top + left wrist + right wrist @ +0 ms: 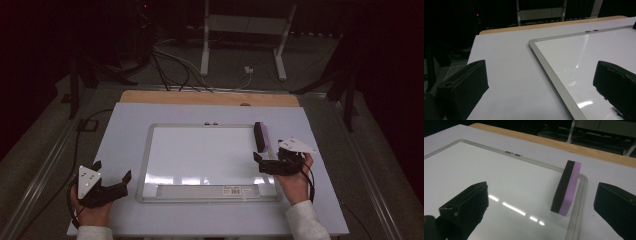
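Purple-and-black eraser (262, 136) stands on its edge at the right border of the whiteboard (200, 155), which lies flat on the white desk (125, 130). Right gripper (265, 164) hovers just near of the eraser, fingers apart, empty. Left gripper (112, 182) sits off the whiteboard's left edge, fingers apart, empty.

A dim room: grey floor (45, 125) strewn with cables (175, 65), and a white stand (242, 30) behind the bench (125, 125).
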`<action>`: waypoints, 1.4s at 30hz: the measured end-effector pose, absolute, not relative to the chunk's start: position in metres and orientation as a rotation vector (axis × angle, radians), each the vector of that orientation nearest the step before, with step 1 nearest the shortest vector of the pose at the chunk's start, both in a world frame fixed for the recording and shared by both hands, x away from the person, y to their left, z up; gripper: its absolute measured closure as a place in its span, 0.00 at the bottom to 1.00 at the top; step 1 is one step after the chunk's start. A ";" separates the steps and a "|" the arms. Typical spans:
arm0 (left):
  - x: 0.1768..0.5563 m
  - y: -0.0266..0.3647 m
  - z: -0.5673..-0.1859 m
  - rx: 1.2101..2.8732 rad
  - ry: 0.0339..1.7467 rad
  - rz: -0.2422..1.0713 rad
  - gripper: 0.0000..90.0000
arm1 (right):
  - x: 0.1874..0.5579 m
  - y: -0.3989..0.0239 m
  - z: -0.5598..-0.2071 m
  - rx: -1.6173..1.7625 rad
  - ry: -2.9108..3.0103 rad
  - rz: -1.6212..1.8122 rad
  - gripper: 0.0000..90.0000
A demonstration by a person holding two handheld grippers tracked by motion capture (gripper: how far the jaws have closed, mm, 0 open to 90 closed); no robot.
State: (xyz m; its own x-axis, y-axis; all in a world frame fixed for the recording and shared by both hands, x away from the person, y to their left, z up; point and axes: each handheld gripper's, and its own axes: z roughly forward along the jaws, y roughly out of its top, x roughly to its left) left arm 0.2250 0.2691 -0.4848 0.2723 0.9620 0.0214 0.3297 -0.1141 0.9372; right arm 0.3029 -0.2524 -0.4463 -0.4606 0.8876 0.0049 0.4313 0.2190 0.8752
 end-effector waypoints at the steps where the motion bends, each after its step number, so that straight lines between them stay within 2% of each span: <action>1: 0.225 0.269 -0.484 1.626 1.212 0.869 0.01 | 0.300 -0.255 -0.447 1.205 1.986 1.192 0.00; 12: 0.224 0.268 -0.482 1.619 1.199 0.867 0.01 | 0.268 -0.277 -0.463 1.085 1.938 1.283 0.00; 22: 0.223 0.267 -0.481 1.612 1.178 0.848 0.01 | 0.251 -0.301 -0.473 1.108 1.879 1.389 0.00; 42: 0.221 0.273 -0.480 1.577 1.160 0.805 0.01 | 0.246 -0.308 -0.479 1.067 1.828 1.407 0.00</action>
State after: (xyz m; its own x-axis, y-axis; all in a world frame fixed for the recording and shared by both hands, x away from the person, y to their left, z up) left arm 0.2214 0.2728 -0.4796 0.3240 0.9453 -0.0383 0.2951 -0.0625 0.9534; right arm 0.2456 -0.3084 -0.4794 -0.5032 0.8640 0.0179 0.2385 0.1189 0.9638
